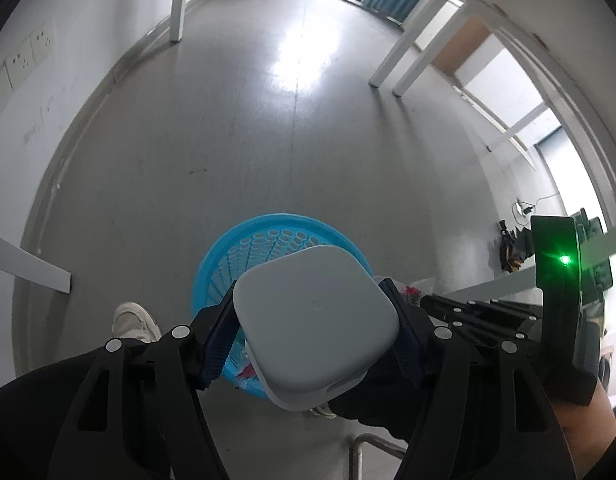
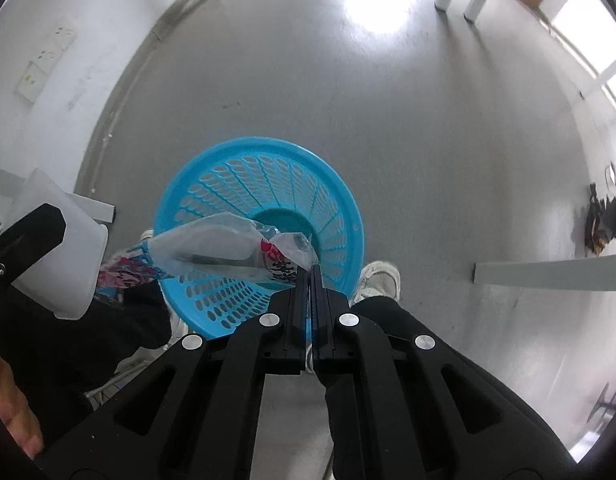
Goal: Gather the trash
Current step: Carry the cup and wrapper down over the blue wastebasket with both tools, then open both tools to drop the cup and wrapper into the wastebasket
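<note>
both grippers hang over a blue perforated basket [image 2: 268, 200] standing on the grey floor [image 1: 268, 140], with the person's pale shoes [image 1: 134, 322] just beside it on either side. the left gripper [image 1: 313, 320] has its fingers spread wide and clamped on the two sides of a white rounded-square container [image 1: 313, 316], which sits above the basket and blocks most of its opening in the left view; only the far rim and some perforated wall show past it. the right gripper [image 2: 309, 276] has its fingers pressed together on the edge of a crumpled clear plastic wrapper [image 2: 228, 248] with red and black print, which stretches leftward over the near rim of the basket. in the right view the white container appears at the left edge, partly cut off by the left gripper's black body, with a pink printed scrap [image 2: 124, 274] under it that is too blurred to identify. white table legs [image 1: 403, 56] stand farther off, wall sockets [image 1: 20, 60] line the left wall, and a dark heap [image 2: 603, 220] by the right wall is too small to make out. a green light [image 1: 565, 259] glows on the right gripper's body in the left view.
</note>
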